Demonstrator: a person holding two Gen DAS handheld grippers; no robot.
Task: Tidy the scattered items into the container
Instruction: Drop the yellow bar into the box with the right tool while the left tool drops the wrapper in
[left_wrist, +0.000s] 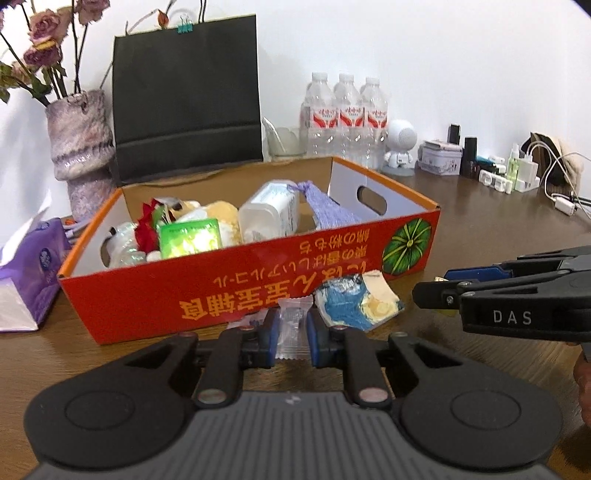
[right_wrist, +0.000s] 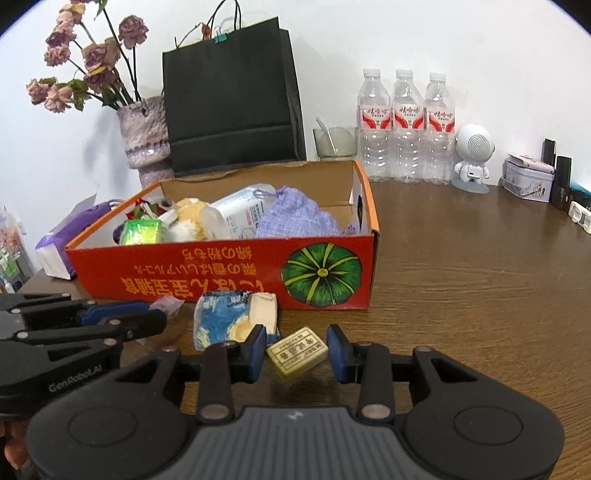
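Orange cardboard box (left_wrist: 221, 295) on the wooden table (left_wrist: 480, 229), long printed wall facing both grippers, open top already crowded on its left half: green packet, plush toy, white bottle, lilac knitted pouch. Free floor only at the right end, by the handle cutout, so likely the best landing spot.

Just in front of that wall, low and left of centre: left gripper (left_wrist: 291, 321), jaws drawn nearly together, blue pads pinching a clear-wrapped sweet (left_wrist: 291, 339) by its middle. Wrapper held upright, crimped ends free above and below. Gripped thin-side-on, probably because a flat sachet offers nothing else to squeeze.

Next along, touching the box's foot: crumpled blue-and-yellow packet (left_wrist: 354, 302), lying loose, nobody's yet.

Furthest right: right gripper (right_wrist: 297, 338), jaws partly apart, pads apparently pressing both short ends of a small tan block (right_wrist: 295, 356) with printed characters. Held across its length, tilted slightly. Hard to tell whether lifted or resting on the table.

Judged stage: both pieces secured, carry over the rim not yet begun; packet left for a later pass.
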